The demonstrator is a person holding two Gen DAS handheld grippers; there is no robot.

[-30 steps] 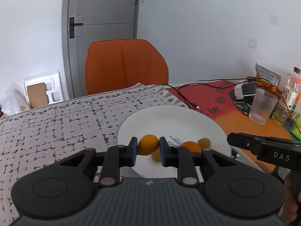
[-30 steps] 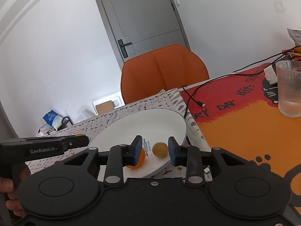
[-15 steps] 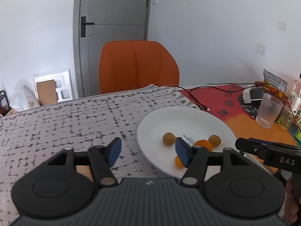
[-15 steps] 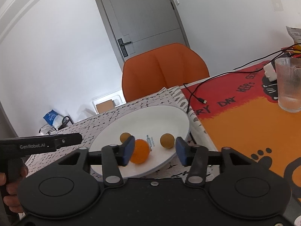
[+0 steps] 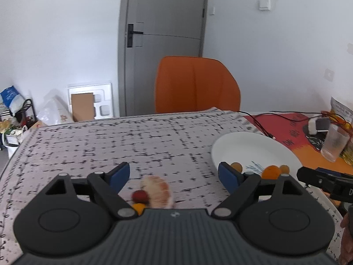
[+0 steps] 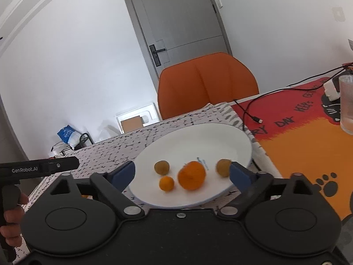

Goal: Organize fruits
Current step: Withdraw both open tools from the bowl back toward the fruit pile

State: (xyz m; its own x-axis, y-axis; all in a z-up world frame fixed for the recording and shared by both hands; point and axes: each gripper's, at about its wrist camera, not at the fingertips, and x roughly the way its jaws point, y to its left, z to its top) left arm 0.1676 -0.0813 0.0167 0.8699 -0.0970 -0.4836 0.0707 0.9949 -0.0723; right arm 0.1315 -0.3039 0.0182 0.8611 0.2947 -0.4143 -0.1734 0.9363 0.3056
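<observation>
White walls, a grey door and an orange chair stand behind a table under a black-flecked cloth. On that cloth, toward the orange mat, a white plate gathers the fruit: a large orange, a small orange and two brownish round fruits lie loose on it. The right gripper hangs over the plate's near edge; its jaws have just been opening and now stand wide, gripping nothing, the fruit lying beyond them. The left gripper has also just been opening and is empty, aimed at the cloth beside the plate, where a pale peach-like fruit, a small red fruit and a small orange one wait, probably next for collection.
</observation>
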